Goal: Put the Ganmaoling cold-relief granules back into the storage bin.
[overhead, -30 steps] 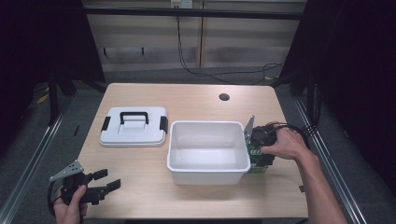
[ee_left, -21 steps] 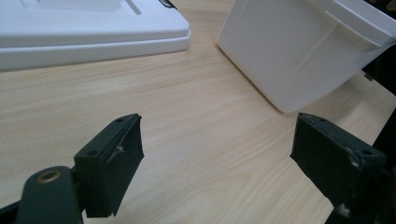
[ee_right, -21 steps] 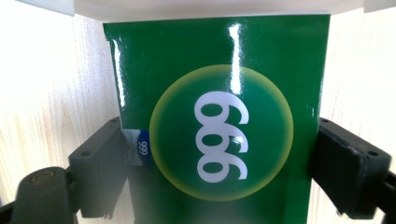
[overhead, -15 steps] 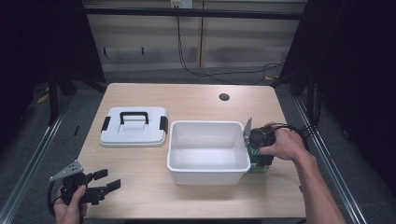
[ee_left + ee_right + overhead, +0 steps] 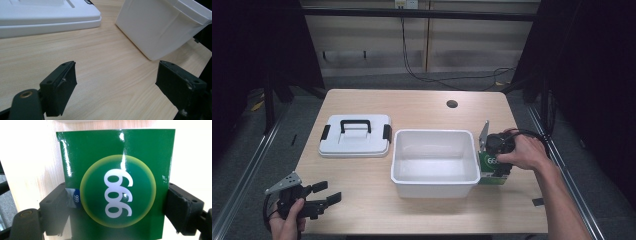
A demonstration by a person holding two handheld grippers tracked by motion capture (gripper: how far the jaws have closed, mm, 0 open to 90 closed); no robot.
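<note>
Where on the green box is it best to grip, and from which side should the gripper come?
Grip the green box across its two narrow side walls, coming down from above. It lies flat on the table, close beside the white bin, so those sides are probably easiest to reach. The right gripper already has a jaw at each side.

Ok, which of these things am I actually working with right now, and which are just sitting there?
In the job:
green box, gripped at its sides by the right gripper
white tub, right beside the box

Lying about:
white lid with black handle, flat on the table
left gripper, open, holding nothing
</note>
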